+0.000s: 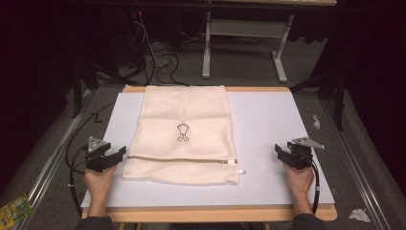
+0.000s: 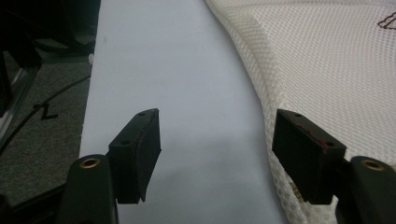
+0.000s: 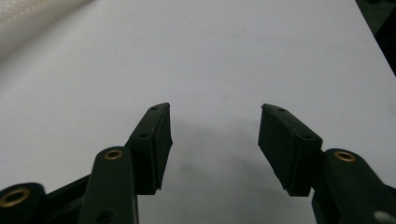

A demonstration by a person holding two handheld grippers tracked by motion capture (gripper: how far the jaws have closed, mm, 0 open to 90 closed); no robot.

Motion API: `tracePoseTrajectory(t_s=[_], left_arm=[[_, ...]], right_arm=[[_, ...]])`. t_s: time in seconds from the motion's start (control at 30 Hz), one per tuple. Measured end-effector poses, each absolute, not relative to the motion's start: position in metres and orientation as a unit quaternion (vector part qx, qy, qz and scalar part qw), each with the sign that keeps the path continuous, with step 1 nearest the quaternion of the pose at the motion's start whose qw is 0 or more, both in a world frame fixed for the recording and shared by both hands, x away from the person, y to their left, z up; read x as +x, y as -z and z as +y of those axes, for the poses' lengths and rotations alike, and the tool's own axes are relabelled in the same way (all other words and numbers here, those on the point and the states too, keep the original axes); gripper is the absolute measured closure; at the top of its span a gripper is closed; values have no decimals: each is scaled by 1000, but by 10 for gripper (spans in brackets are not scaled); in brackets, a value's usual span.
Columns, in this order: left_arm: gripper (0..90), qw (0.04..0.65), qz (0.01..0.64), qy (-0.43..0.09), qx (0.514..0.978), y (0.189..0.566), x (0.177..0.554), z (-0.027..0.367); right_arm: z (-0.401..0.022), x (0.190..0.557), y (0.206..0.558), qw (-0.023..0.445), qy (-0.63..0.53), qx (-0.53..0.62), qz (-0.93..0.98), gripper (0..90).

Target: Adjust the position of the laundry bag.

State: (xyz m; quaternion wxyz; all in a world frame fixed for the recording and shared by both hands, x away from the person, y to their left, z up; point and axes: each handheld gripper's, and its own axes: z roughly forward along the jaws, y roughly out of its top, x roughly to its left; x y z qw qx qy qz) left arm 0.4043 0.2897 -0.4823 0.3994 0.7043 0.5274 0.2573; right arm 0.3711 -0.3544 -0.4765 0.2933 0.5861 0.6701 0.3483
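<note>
Your mesh bag (image 1: pixel 184 134) lay flat, long axis running away from you, zipper end nearest. Your left gripper (image 1: pixel 116 154) and right gripper (image 1: pixel 279 149) stood released, grasping nothing.

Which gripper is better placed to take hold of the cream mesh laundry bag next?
Probably the left. The left gripper sits open right at the near left edge of the cream mesh laundry bag, one jaw already over the mesh. The right gripper, also open, stands apart over the bare white board.
</note>
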Motion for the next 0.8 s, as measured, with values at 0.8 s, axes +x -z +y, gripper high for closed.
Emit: tracePoseTrajectory(t_s=[0.8], left_arm=[[327, 412, 526, -212, 713, 463, 414, 273]], right_arm=[[-341, 371, 463, 259, -411, 566, 666, 539]])
